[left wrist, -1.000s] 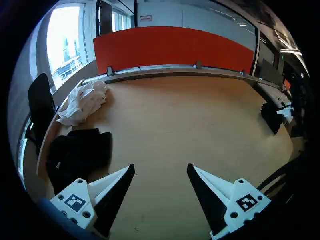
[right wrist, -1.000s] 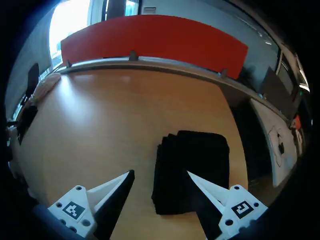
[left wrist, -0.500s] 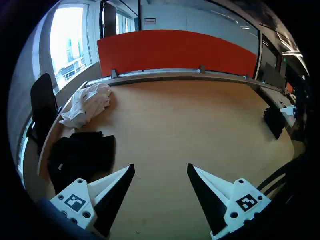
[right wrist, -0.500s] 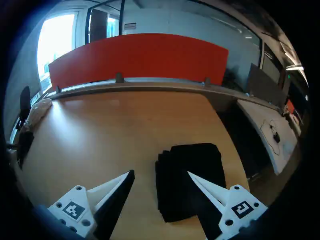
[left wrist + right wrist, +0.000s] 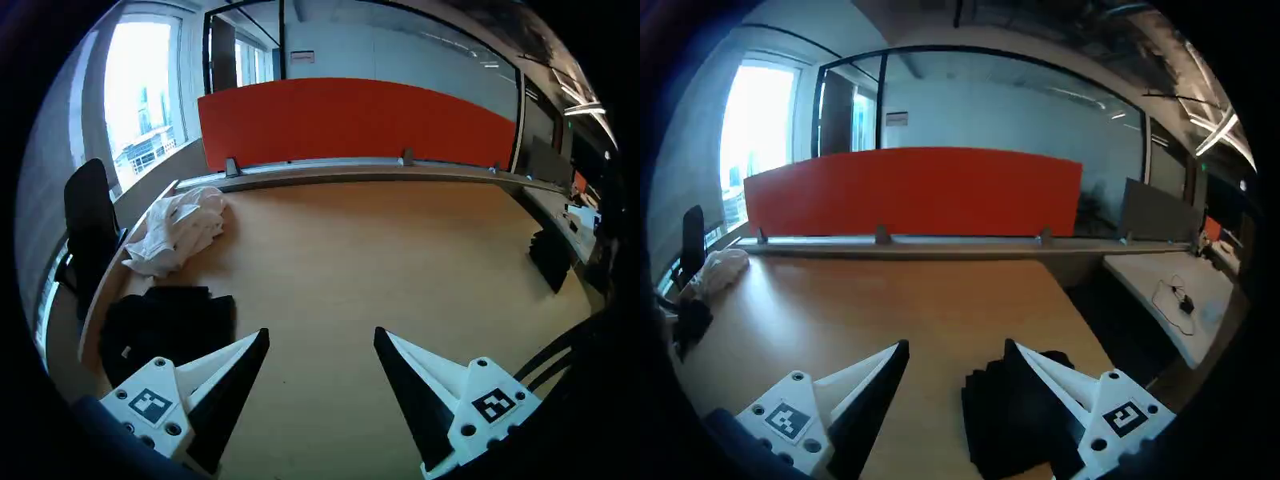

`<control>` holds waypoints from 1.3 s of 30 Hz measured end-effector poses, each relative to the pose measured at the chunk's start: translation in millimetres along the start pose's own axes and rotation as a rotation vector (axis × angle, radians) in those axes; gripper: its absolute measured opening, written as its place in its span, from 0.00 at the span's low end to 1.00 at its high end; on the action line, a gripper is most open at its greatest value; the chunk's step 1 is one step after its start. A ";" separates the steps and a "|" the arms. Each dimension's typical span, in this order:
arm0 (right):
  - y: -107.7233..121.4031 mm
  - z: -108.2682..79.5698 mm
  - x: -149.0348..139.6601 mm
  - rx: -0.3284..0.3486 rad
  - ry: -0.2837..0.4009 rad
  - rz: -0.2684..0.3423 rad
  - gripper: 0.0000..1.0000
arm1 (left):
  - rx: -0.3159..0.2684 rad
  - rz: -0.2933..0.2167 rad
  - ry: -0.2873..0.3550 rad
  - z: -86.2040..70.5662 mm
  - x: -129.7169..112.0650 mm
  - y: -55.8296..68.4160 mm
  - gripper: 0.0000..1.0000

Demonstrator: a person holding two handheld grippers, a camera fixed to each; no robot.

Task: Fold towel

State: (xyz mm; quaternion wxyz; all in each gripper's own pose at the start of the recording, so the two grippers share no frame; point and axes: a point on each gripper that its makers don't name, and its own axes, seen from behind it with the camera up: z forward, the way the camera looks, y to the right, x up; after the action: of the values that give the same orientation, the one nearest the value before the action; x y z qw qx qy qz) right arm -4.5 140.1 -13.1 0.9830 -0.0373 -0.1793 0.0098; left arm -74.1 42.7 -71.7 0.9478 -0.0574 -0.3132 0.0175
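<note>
- Towel (image 5: 168, 328) for folding, by judgement the black crumpled heap at the counter's (image 5: 360, 240) left edge, near the left gripper's (image 5: 320, 331) left-hand finger; probably soft, light, limp, no slip on pinching; best taken at two corners of one hem, though corners hidden in the folds.
- Left gripper: fingers spread wide, holding nothing; right gripper (image 5: 956, 343) likewise wide apart, empty.
- Black folded stack (image 5: 1016, 408) by the right gripper, flat, square-edged, layered; white rumpled cloth (image 5: 180, 228) farther along; smooth pale wood counter; red matte divider (image 5: 352, 120) behind.
</note>
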 end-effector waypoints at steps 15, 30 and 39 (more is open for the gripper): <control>-9.0 -14.3 41.8 -0.015 0.175 0.017 0.92 | 0.026 -0.016 0.116 3.3 35.0 -3.3 0.97; -45.9 -28.7 83.8 0.030 0.285 -0.019 0.92 | 0.038 -0.056 0.313 -3.8 96.0 -12.4 0.97; -76.7 -28.5 92.2 0.058 0.301 -0.020 0.92 | 0.062 -0.058 0.403 -8.3 128.3 -21.6 0.97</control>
State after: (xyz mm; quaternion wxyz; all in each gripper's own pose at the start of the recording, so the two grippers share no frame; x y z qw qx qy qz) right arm 92.2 64.7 -1.4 0.9995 -0.0083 -0.0301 -0.0006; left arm 33.8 29.3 0.2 0.9927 -0.0216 -0.1182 -0.0123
